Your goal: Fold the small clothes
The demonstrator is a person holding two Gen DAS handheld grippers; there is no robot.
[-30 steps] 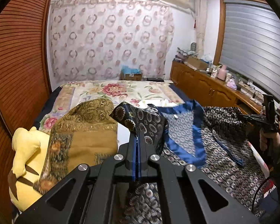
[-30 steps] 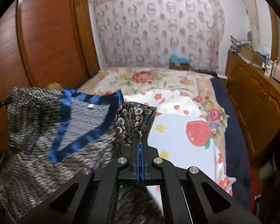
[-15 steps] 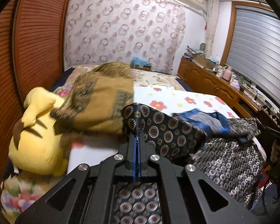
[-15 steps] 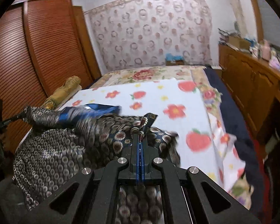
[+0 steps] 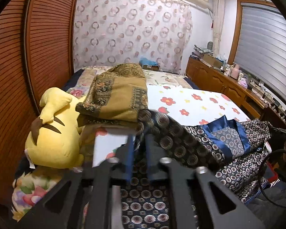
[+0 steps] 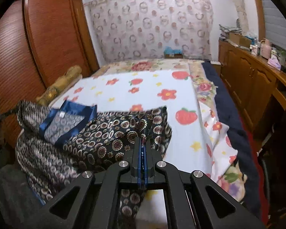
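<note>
A dark patterned shirt with round medallions and a blue satin collar lies bunched on the flowered bed sheet. One edge of it runs between the fingers of my left gripper, whose jaws are opening, and a gap shows on either side of the cloth. In the right wrist view the same shirt spreads to the left, its collar facing up. My right gripper is shut on a fold of its front edge, low over the sheet.
A yellow plush toy and a folded olive-brown cloth lie at the bed's left side by the wooden wardrobe. A cluttered wooden cabinet runs along the right. White sheet stretches beyond the shirt.
Both grippers carried the shirt's edge forward and down, so the raised shirt now lies doubled on the bed. The left jaws, shut before, have parted.
</note>
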